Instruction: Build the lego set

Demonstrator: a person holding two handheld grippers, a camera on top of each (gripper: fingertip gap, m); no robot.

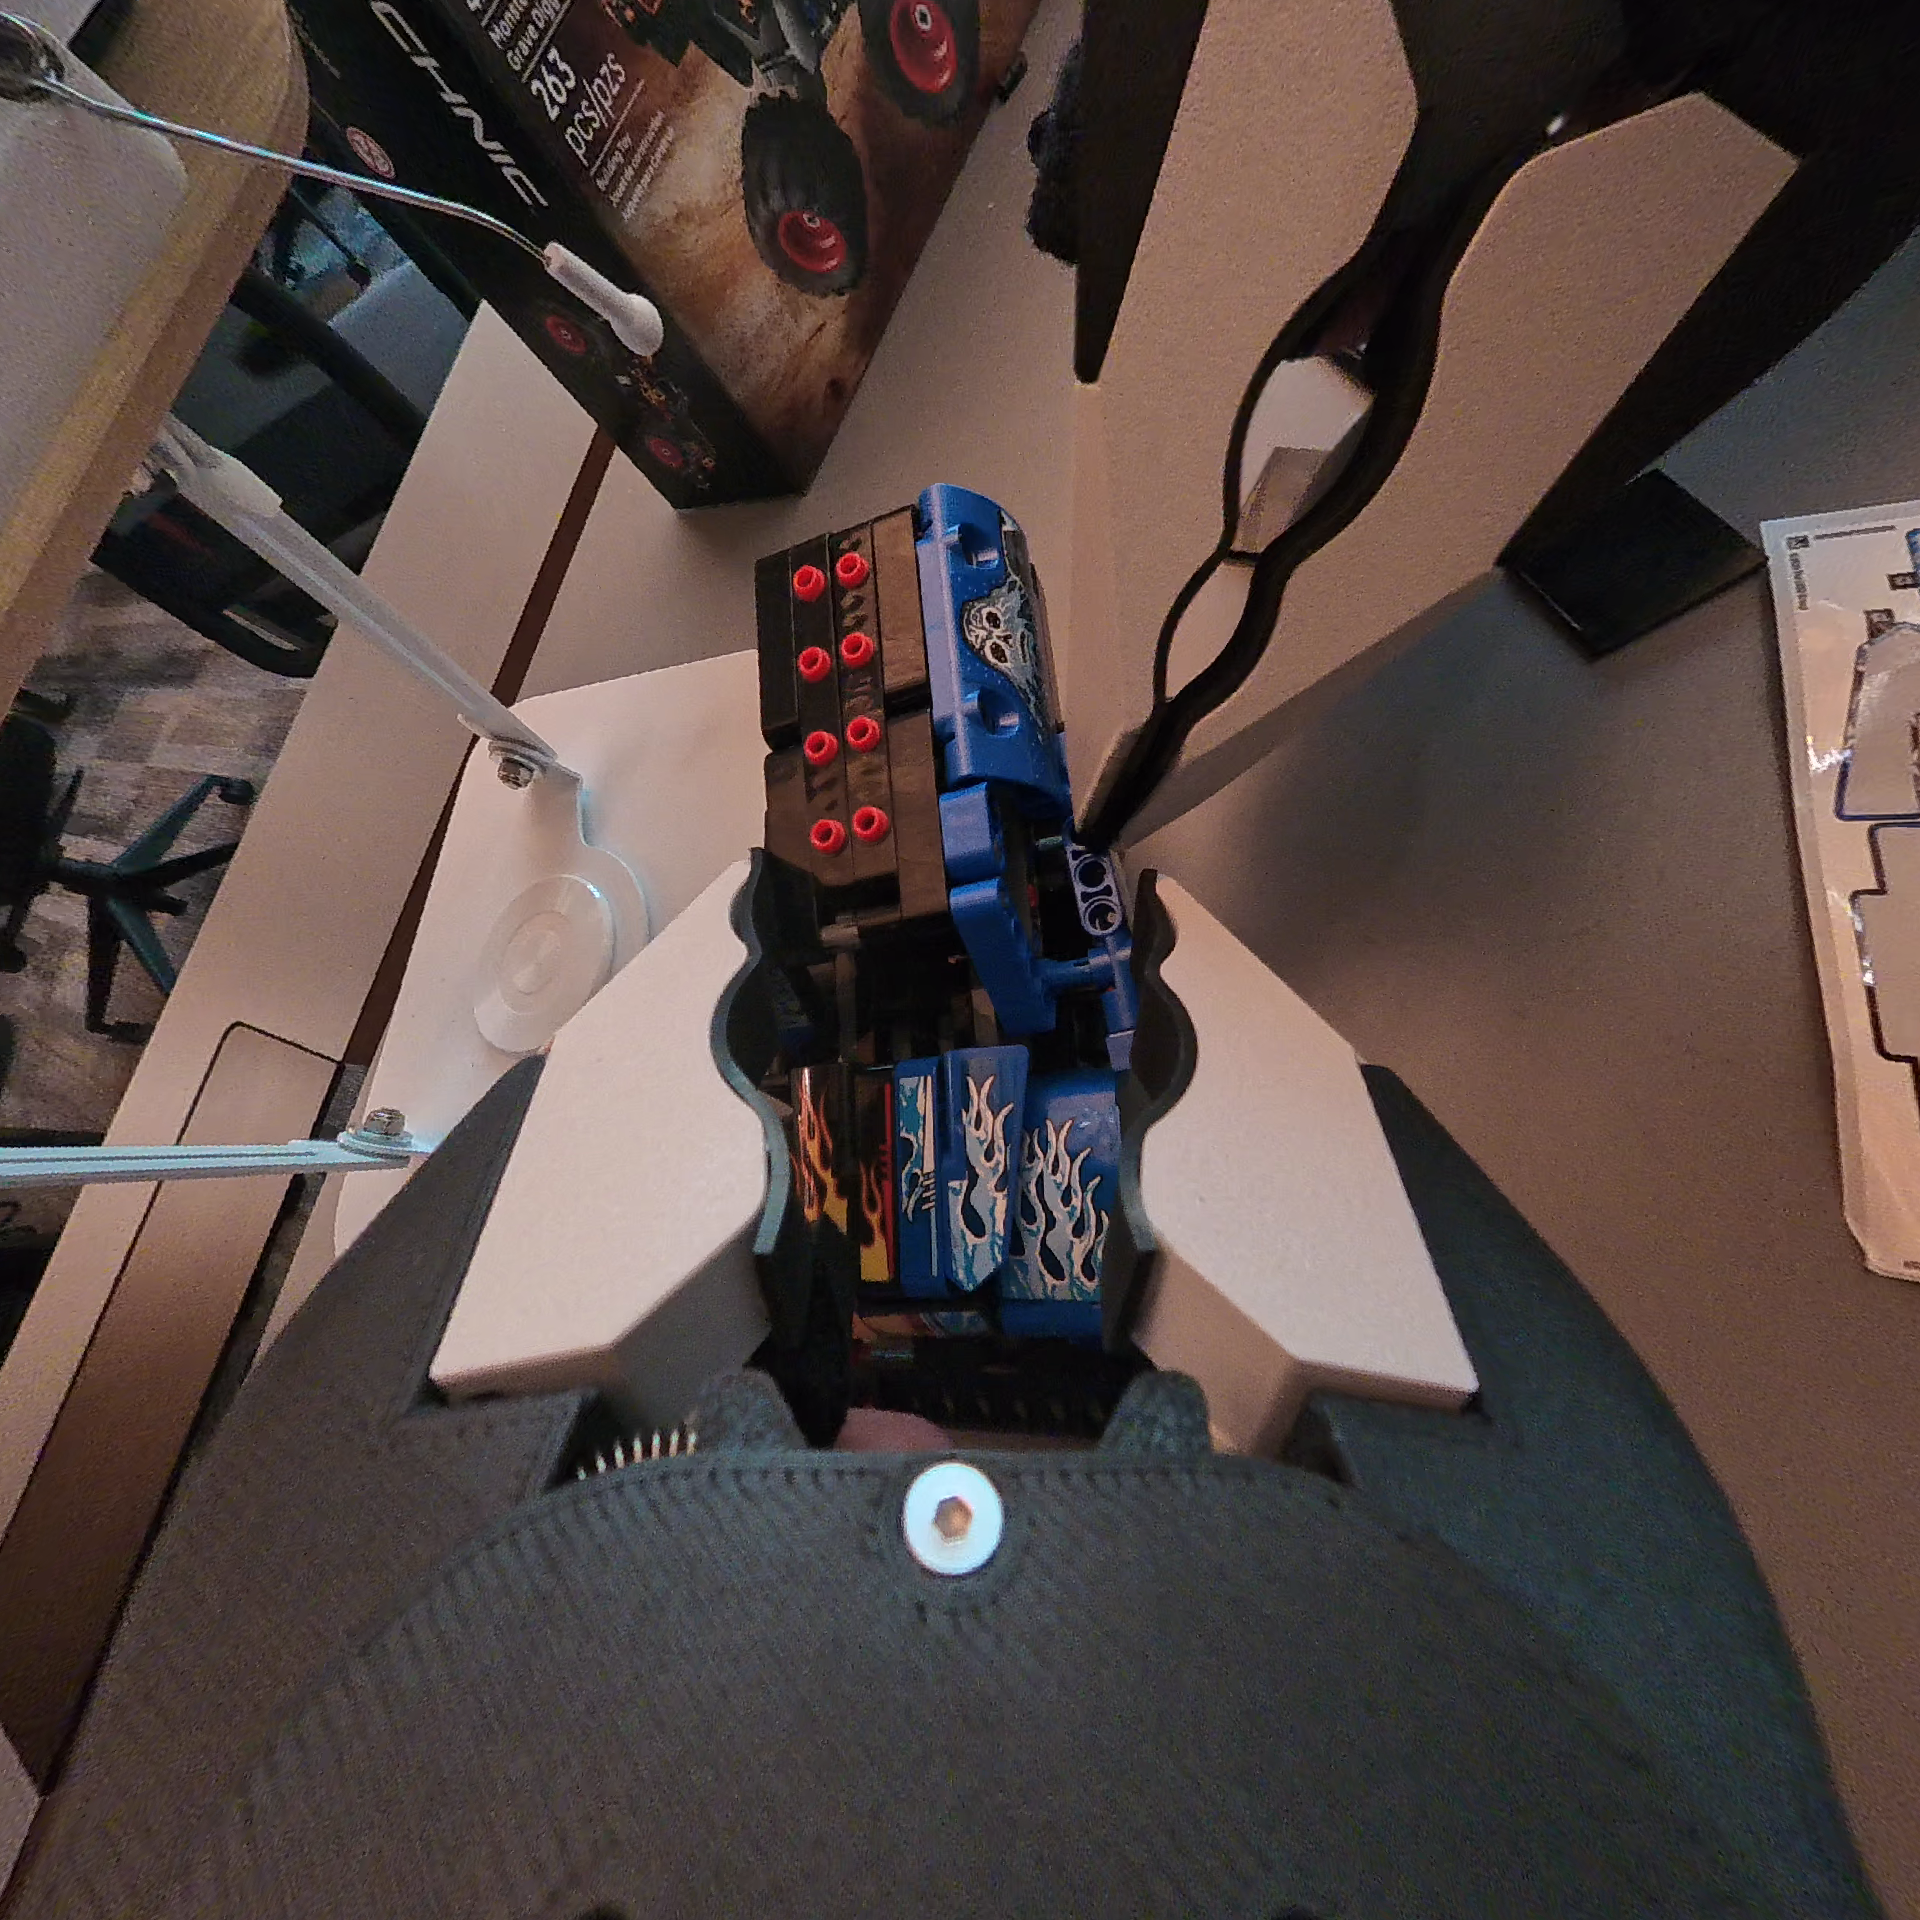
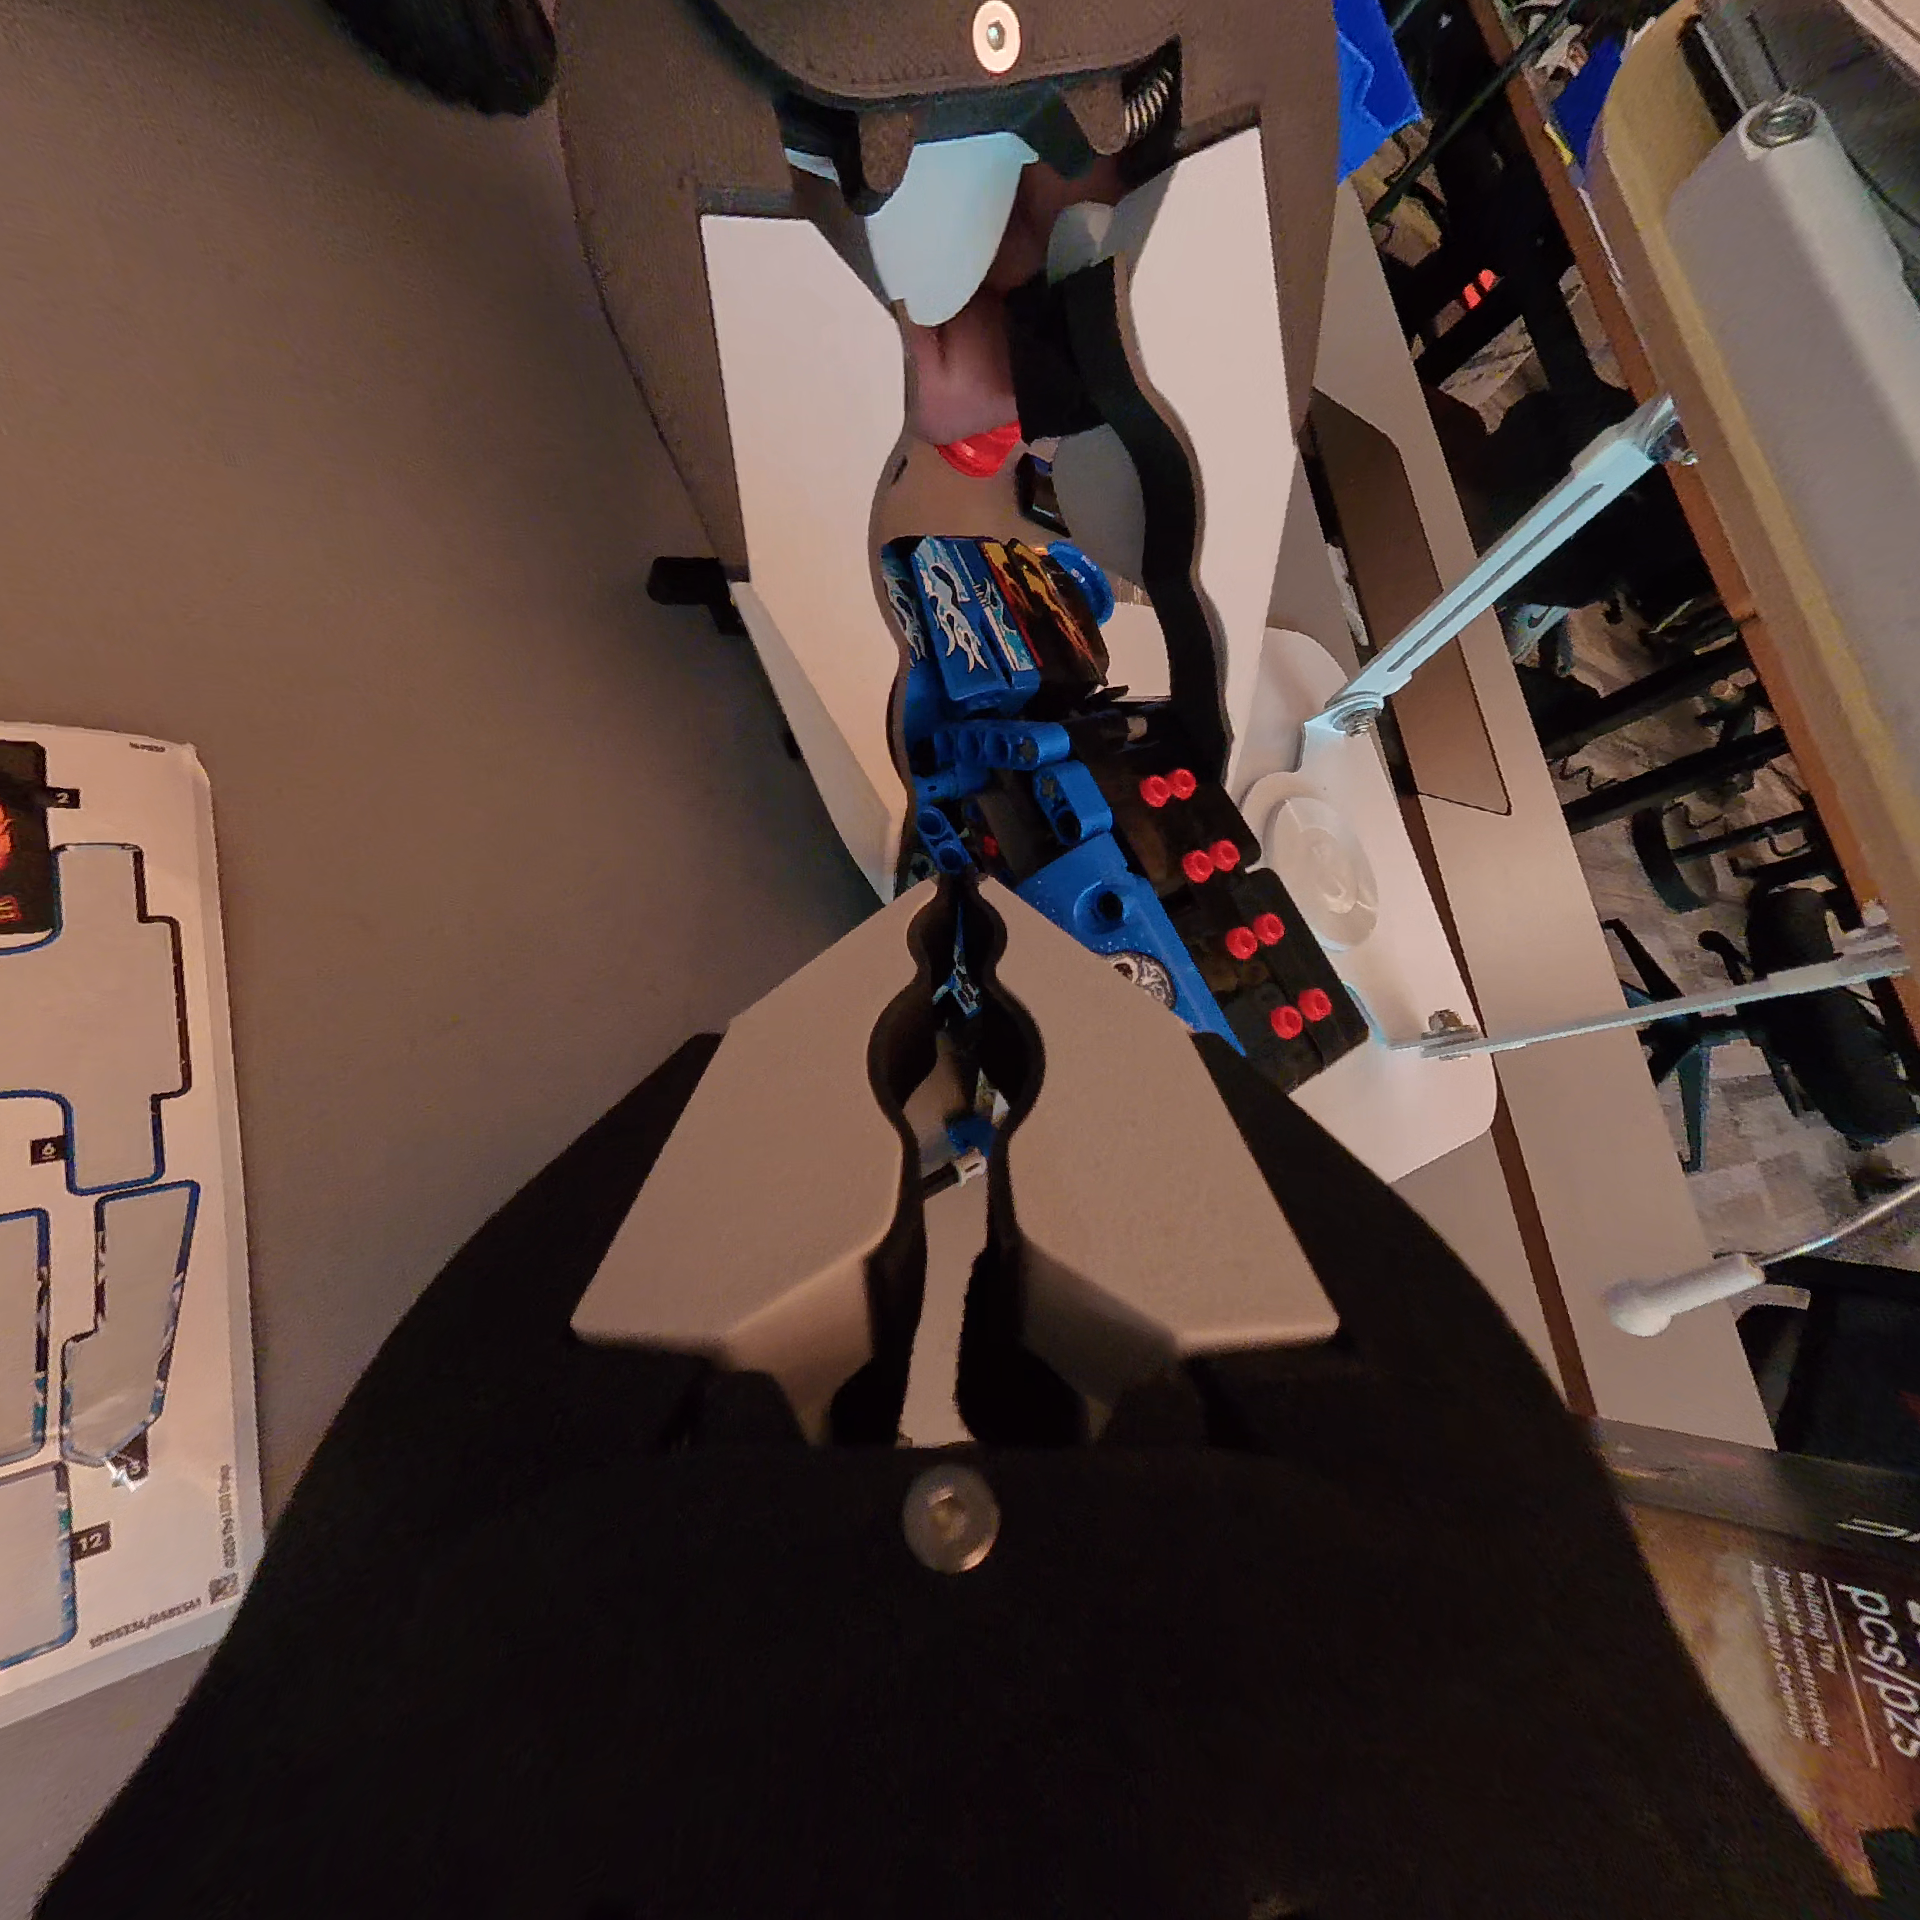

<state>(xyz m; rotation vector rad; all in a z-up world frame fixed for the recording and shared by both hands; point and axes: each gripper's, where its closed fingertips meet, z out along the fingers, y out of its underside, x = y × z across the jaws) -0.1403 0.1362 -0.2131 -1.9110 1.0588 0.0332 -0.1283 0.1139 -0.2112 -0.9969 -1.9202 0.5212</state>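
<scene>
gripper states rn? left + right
Left gripper: shut on the lego model.
Right gripper: shut on a small blue piece at the model's edge.

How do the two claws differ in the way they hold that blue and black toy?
The left gripper has its jaws spread wide around the toy truck body's flame-decorated end. The right gripper has its jaws nearly shut, pinching a thin blue part at the other end. Both grip the same model.

I was working in what looked like an office. Left of my left claw, past the pale desk [image 1: 343, 727], a swivel chair [image 1: 114, 883] stood on grey carpet [image 1: 114, 665]. Right of my right claw, more dark chairs [image 2: 1787, 997] crowded the floor beyond the desk edge, beside a wooden-edged panel [image 2: 1704, 436].
</scene>
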